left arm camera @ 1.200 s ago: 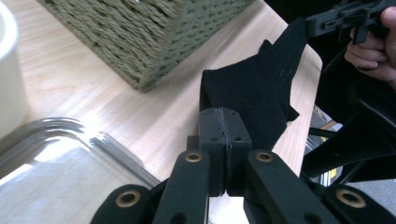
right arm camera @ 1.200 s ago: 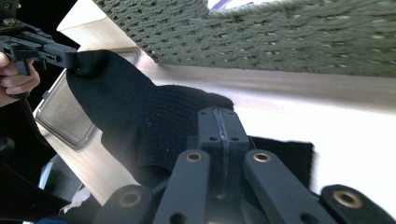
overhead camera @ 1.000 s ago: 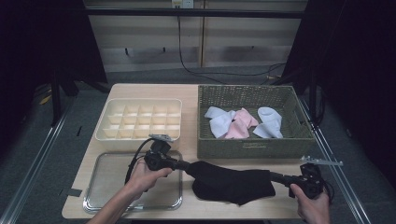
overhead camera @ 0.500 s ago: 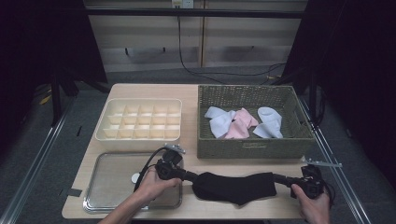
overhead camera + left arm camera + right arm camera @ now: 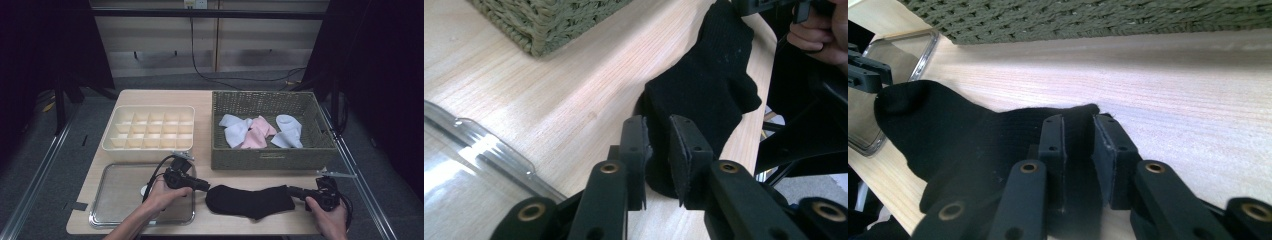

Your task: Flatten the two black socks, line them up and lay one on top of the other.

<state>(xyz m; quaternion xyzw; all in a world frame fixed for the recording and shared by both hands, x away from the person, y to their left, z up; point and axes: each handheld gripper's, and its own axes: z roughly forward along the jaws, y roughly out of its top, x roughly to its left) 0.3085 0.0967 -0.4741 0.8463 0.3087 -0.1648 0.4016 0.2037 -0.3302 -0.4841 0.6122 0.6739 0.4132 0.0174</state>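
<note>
The wooden table [image 5: 205,102] is set with a woven basket [image 5: 267,159] at the back right, in which white and pink socks [image 5: 260,131] are heaped, a cream divided box [image 5: 150,145] at the back left, and a clear tray [image 5: 120,220] at the front left. A black sock [image 5: 250,201] is laid flat on the bare wood along the front edge, in front of the basket and just right of the tray, and is stretched lengthwise between the two tools. Its left end is pinched by the left gripper [image 5: 658,150], whose jaws are drawn in on the fabric with only a narrow gap between them; its right end is clamped likewise by the right gripper [image 5: 1079,145]. The sock is judged to be light, soft and limp, neither slippery nor fragile: it will sag and fold wherever it is unsupported, so hold is best taken at its ends or edges.
</note>
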